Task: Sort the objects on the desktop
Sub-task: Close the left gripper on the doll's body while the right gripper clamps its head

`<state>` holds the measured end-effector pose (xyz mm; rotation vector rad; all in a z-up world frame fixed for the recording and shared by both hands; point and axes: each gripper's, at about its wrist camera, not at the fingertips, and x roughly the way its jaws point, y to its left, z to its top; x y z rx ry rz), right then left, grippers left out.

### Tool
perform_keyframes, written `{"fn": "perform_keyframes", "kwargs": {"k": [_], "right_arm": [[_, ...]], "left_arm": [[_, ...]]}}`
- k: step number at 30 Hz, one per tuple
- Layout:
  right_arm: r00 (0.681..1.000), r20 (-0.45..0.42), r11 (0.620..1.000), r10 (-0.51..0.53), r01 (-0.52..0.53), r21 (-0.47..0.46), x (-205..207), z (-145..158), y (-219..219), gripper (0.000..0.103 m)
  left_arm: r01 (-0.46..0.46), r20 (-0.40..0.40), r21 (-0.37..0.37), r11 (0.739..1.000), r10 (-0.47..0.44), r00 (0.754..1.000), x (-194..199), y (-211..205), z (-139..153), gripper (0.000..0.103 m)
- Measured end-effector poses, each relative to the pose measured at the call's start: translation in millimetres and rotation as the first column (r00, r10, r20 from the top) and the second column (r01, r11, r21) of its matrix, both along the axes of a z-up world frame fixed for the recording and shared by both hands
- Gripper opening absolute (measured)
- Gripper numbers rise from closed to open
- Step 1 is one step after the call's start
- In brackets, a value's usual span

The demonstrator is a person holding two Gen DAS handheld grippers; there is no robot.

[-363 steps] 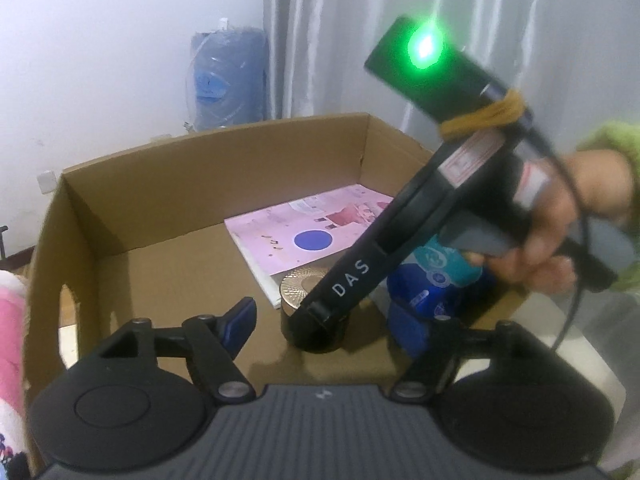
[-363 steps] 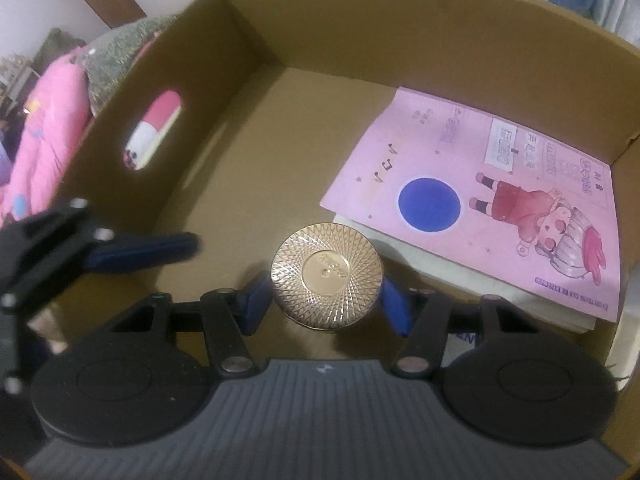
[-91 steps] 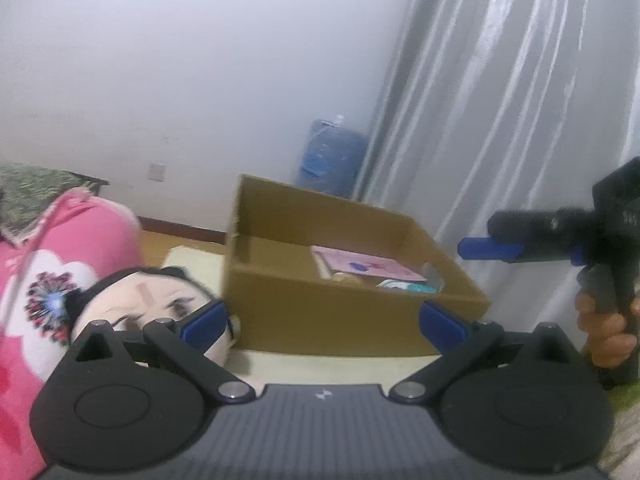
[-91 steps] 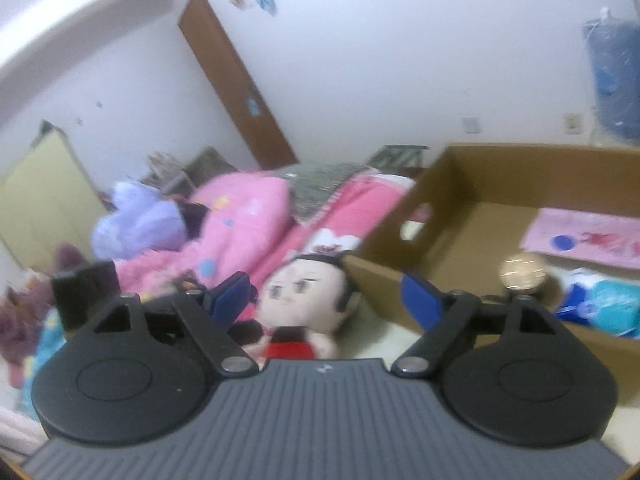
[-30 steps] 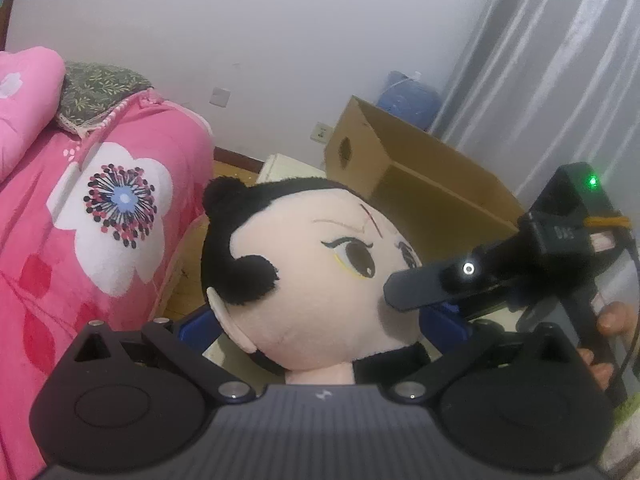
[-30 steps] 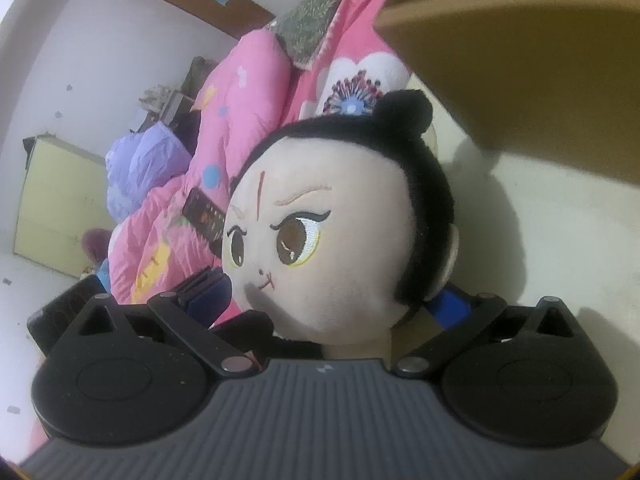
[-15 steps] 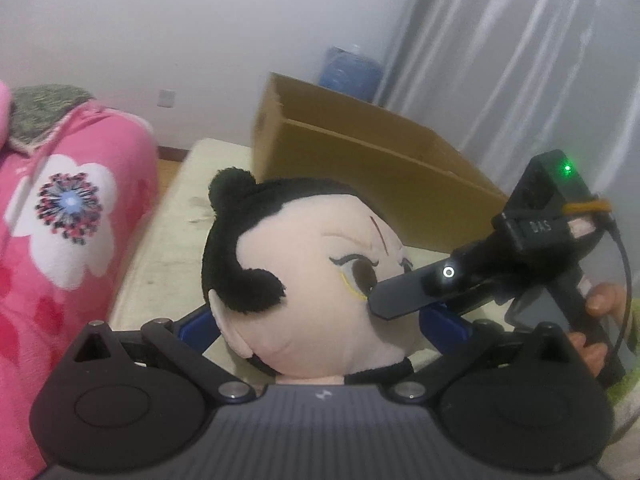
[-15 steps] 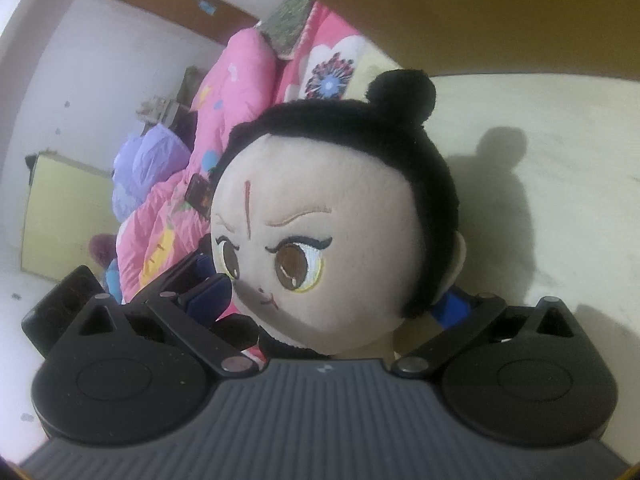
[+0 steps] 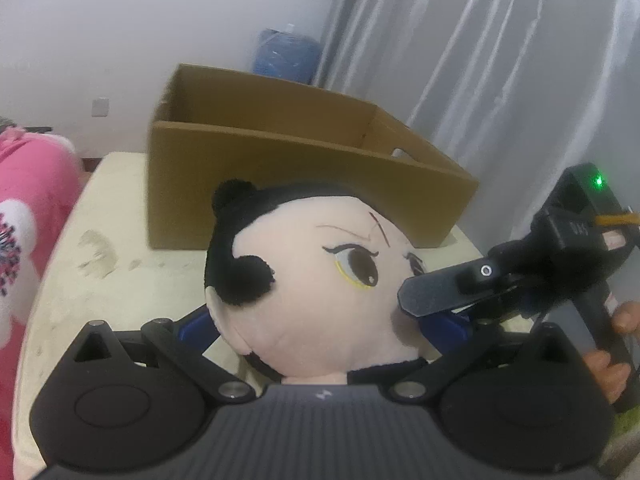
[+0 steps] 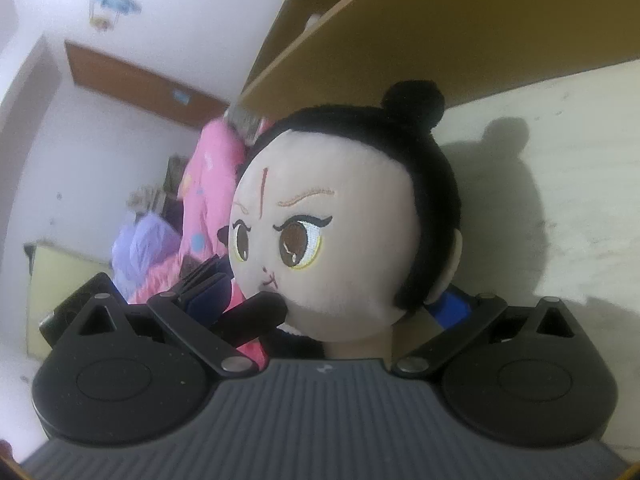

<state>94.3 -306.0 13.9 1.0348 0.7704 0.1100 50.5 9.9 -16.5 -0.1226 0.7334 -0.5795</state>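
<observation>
A plush doll [image 9: 312,292] with a black hair bun and a big cream face fills both views; it also shows in the right wrist view [image 10: 344,240]. My left gripper [image 9: 320,328] is shut on the doll's neck, blue pads on both sides. My right gripper [image 10: 336,304] is shut on the doll from the other side; its black body [image 9: 560,264] shows at the right of the left wrist view. The doll is held above the cream table [image 9: 100,248]. The open cardboard box [image 9: 280,152] stands just behind it.
A pink flowered quilt [image 9: 24,208] lies at the left. A blue water jug [image 9: 288,54] and grey curtains [image 9: 480,60] stand behind the box. The box's wall [image 10: 460,28] is close above the doll in the right wrist view.
Both grippers have carried the doll up and toward the box; the box now sits larger and more central behind the doll's head. The grip on the doll is unchanged.
</observation>
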Motion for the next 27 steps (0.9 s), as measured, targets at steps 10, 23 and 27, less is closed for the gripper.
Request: {"fn": "perform_keyframes", "kwargs": {"k": [10, 23, 27], "right_arm": [[0.995, 0.046, 0.995, -0.093, 0.091, 0.037, -18.7, -7.9, -29.4, 0.102], [0.977, 0.090, 0.981, -0.193, 0.193, 0.015, -33.5, -9.6, -65.3, 0.102], [0.973, 0.085, 0.976, -0.214, 0.209, 0.061, -29.6, -21.1, -73.2, 0.102]], "left_arm": [[-0.039, -0.090, -0.110, 0.993, 0.029, 0.995, 16.9, 12.1, -10.7, 0.103], [-0.058, -0.187, -0.190, 0.980, 0.022, 0.982, -0.2, 48.5, -23.5, 0.103], [-0.051, -0.215, -0.199, 0.979, 0.007, 0.977, 3.0, 44.5, -29.7, 0.103]]}}
